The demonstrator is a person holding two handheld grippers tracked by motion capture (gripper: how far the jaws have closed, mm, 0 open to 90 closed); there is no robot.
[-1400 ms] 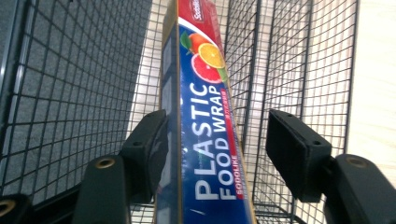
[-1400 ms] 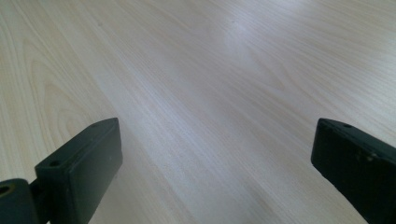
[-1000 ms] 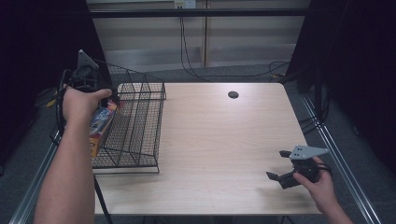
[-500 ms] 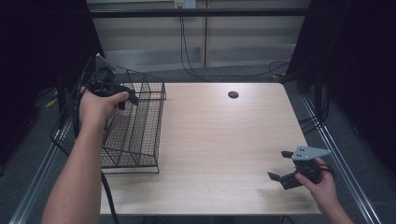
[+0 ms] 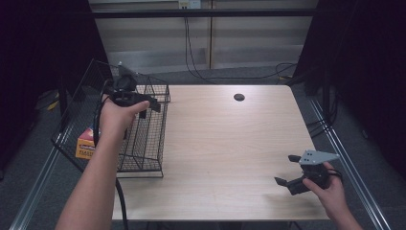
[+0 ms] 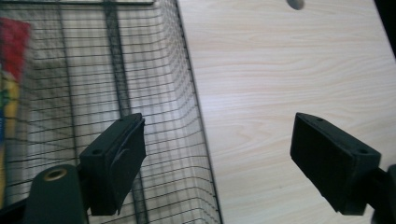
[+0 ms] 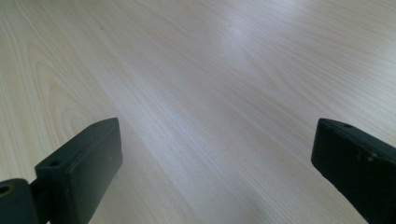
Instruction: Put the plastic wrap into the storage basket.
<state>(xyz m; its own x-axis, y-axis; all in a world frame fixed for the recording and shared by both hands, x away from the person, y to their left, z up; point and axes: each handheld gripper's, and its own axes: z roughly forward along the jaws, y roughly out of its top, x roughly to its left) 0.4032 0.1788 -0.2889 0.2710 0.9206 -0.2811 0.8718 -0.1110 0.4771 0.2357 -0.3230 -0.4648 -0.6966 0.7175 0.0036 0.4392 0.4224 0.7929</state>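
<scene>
A black wire basket [image 5: 143,139] stands on the left end of the wooden table [image 5: 230,143] and overhangs its left edge. An orange and yellow box [image 5: 86,143] lies inside the basket's left part; its coloured face shows behind the mesh [image 6: 11,70] in the left gripper view. My left gripper [image 5: 149,101] hangs open over the basket's far right rim, with nothing between its jaws [image 6: 224,163]. One jaw is over the basket mesh [image 6: 163,93], the other over bare wood. My right gripper [image 5: 287,170] stands open and empty just above the table's near right corner [image 7: 210,168].
A dark round hole [image 5: 239,97] sits in the table near its far edge. Cables run along the floor behind the table. Metal rails flank both sides. Bare wood stretches between the basket and the right gripper.
The left gripper has let go of the box, which now lies in the basket's left part. The hand has moved right and away over the basket. The right gripper has barely moved.
</scene>
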